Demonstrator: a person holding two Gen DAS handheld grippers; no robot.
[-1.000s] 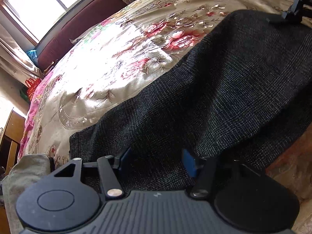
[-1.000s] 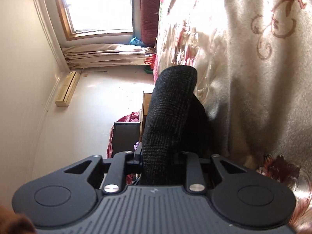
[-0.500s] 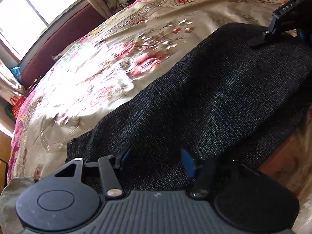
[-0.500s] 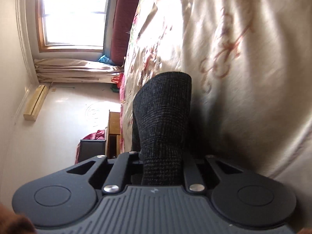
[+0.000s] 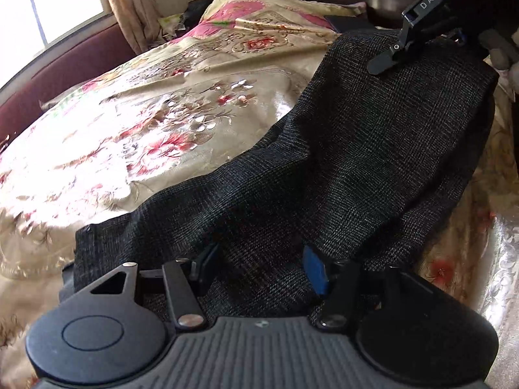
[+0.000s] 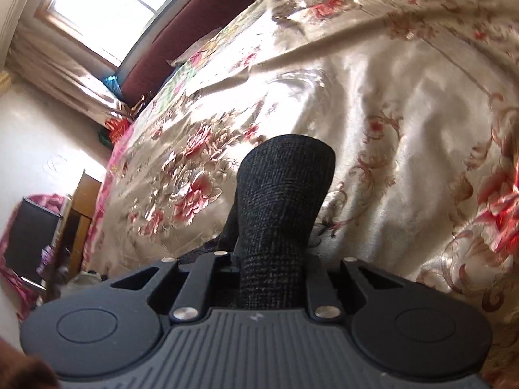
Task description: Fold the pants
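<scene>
Dark grey checked pants [image 5: 373,162] lie along the right side of a floral bedspread [image 5: 146,123]. My left gripper [image 5: 259,262] has the near end bunched between its blue pads [image 5: 314,270]; its jaws are opening slightly while the cloth still stretches taut from them. The far end hangs raised from my right gripper [image 5: 389,55], seen at the top right. In the right wrist view that gripper [image 6: 272,256] is shut on a thick fold of the pants [image 6: 282,194], which hides its fingertips and curls up over the bedspread [image 6: 389,113].
A dark red padded bed rail [image 5: 65,64] and a bright window [image 6: 97,9] run along the far side. Pillows and clutter [image 5: 259,9] sit at the headboard. A wooden cabinet and a dark screen [image 6: 32,227] stand beside the bed.
My right gripper has risen and rolled, lifting its end of the pants off the bed. The left gripper has swung toward the headboard, keeping the near end between its pads.
</scene>
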